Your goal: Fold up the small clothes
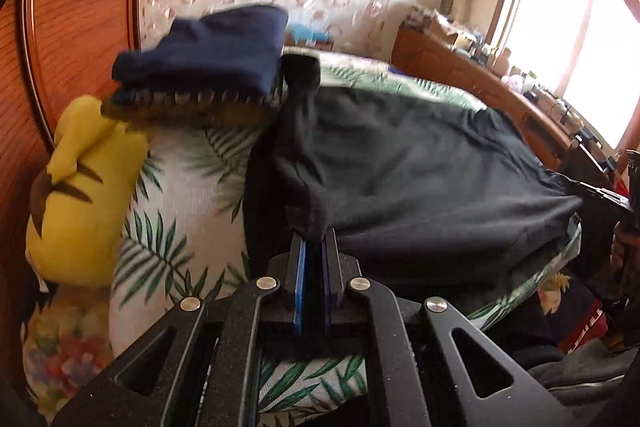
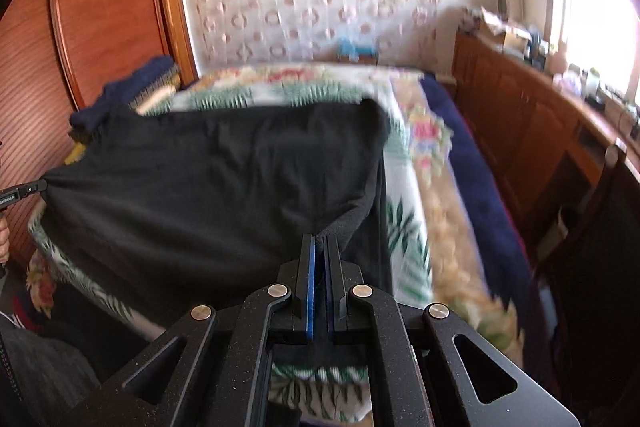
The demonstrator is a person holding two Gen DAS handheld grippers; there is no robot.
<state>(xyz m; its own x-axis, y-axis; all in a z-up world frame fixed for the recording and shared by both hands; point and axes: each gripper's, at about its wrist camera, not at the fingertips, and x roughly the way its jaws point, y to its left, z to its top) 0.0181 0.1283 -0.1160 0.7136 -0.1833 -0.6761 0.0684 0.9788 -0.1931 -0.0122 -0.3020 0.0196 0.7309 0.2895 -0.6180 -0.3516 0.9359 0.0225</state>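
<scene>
Both grips on: my left gripper (image 1: pixel 316 239) and right gripper (image 2: pixel 320 241) are each pinched shut on a corner of the black cotton garment (image 1: pixel 420 179), which is stretched between them and draped forward of the fingers over the leaf-print bedspread (image 1: pixel 172 247). Risk: thin pinches, so uneven pulling could slip a corner, or the far hem could snag the folded navy clothes stack (image 1: pixel 208 67) ahead-left. Far hem hidden; the garment looks like a T-shirt, but motion blur leaves that uncertain.
</scene>
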